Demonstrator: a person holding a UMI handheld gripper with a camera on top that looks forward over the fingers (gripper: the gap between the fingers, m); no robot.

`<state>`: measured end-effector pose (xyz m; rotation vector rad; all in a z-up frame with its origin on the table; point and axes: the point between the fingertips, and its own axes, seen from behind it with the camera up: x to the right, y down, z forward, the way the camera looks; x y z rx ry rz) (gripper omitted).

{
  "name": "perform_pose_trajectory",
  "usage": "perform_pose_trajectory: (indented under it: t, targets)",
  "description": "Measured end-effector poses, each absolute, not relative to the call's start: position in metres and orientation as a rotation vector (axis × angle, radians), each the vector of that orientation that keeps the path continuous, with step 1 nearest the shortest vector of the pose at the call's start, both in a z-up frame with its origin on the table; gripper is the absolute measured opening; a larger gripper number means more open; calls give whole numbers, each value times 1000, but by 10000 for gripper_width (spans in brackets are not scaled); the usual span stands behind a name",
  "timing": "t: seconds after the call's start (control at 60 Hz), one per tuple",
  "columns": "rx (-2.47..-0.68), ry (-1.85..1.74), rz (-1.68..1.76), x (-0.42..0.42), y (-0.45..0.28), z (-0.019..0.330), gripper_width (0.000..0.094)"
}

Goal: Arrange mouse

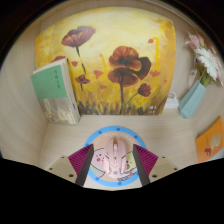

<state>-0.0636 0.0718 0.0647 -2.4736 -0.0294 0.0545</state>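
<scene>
A pale pink mouse [113,160] lies on a round mouse pad with a blue rim [112,131] and cartoon prints, on a light table. My gripper [113,148] is open. Its magenta-padded fingers [81,165] stand on either side of the mouse, with a small gap at each side. The mouse rests on the pad between them, pointing away from me. Its rear end is hidden below the fingers.
A flower painting [105,60] leans against the wall beyond the pad. A teal book [55,92] stands at the left. A blue vase with flowers [194,97] and a small white object [172,101] are at the right, with an orange item [210,138] nearer.
</scene>
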Motion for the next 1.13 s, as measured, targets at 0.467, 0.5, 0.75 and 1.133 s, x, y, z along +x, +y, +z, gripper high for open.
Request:
perform_pose_trajectory:
  t: [0.467, 0.5, 0.75, 1.133]
  targets:
    - [-2165, -30, 41, -69, -46, 235, 773]
    - [-2161, -32, 42, -68, -57, 236, 775]
    - [-2171, -64, 4, -62, -129, 227, 771]
    - [-2134, -77, 5, -64, -166, 236, 773]
